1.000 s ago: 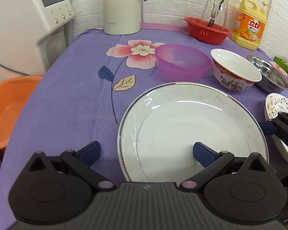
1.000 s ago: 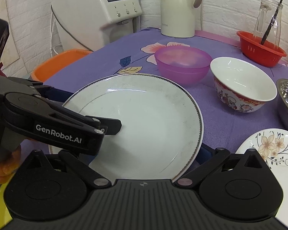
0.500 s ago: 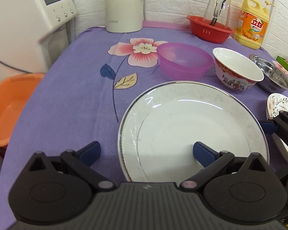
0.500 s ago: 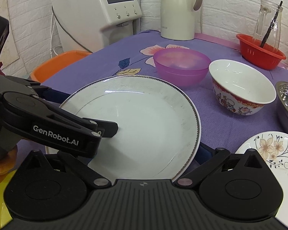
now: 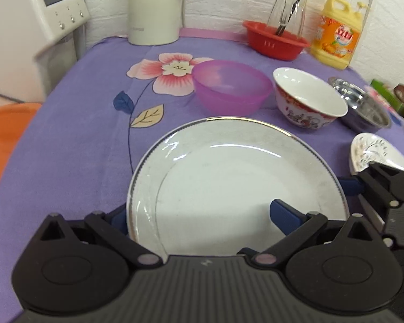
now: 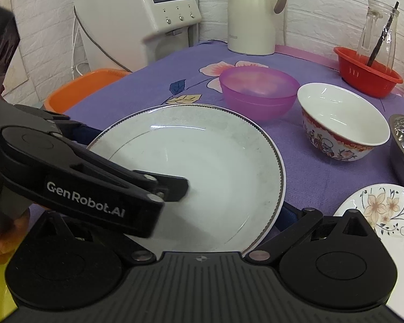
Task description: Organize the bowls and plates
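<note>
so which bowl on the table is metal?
The steel bowl at far right, shiny and shallow; the purple bowl is translucent plastic and the white bowl is red-patterned.

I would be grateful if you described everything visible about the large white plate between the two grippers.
The large white plate is round, glossy, ceramic-looking, with a thin dark beaded rim line and a faint ring around its well; it is empty, with slight grey smudges. It sits roughly level over the purple tablecloth, in front of the purple bowl. The left gripper straddles its near-left edge, one finger over the well; the right gripper brackets its right edge.
</note>
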The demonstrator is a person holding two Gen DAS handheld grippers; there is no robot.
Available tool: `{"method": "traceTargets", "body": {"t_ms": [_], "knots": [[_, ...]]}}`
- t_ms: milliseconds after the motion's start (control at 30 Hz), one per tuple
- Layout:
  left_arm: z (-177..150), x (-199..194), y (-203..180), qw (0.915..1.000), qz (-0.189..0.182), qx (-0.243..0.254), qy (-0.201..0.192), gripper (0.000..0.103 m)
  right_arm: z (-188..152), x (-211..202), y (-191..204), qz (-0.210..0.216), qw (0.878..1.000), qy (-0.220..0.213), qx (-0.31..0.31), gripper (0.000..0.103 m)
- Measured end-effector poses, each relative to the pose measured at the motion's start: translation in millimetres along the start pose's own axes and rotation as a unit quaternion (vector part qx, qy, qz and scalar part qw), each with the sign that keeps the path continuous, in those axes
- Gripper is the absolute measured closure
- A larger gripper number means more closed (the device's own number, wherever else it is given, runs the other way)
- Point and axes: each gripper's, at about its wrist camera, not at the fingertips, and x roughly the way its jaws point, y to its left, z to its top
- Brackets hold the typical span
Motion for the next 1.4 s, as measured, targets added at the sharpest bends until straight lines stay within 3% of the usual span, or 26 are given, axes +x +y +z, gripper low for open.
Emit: {"method": "traceTargets", "body": {"t_ms": [633, 933, 1167, 1400], "knots": [[16.9, -12.8, -3.8, 0.9998, -0.005, -0.009, -0.019, 0.002, 10.1, -22.8, -10.4, -0.007, 0.997, -0.049, 0.061, 0.000], [12.6, -43.6, -3.9, 0.9993, 0.000, -0.012, -0.035, 0.002, 13.2, -35.5, -2.2, 0.004, 0.996, -0.060, 0.068, 0.000], [-21.8, -86.6, -13.3, 0.9988, -0.002, -0.010, -0.047, 0.002, -3.3, -68.7, 19.7, 0.009, 0.995, -0.068, 0.066, 0.000], [-81.3, -112.5, -28.1, 0.9990, -0.018, -0.016, -0.037, 0.002, -49.8, -101.9, 44.1, 0.003, 0.995, -0.055, 0.077, 0.000]]}}
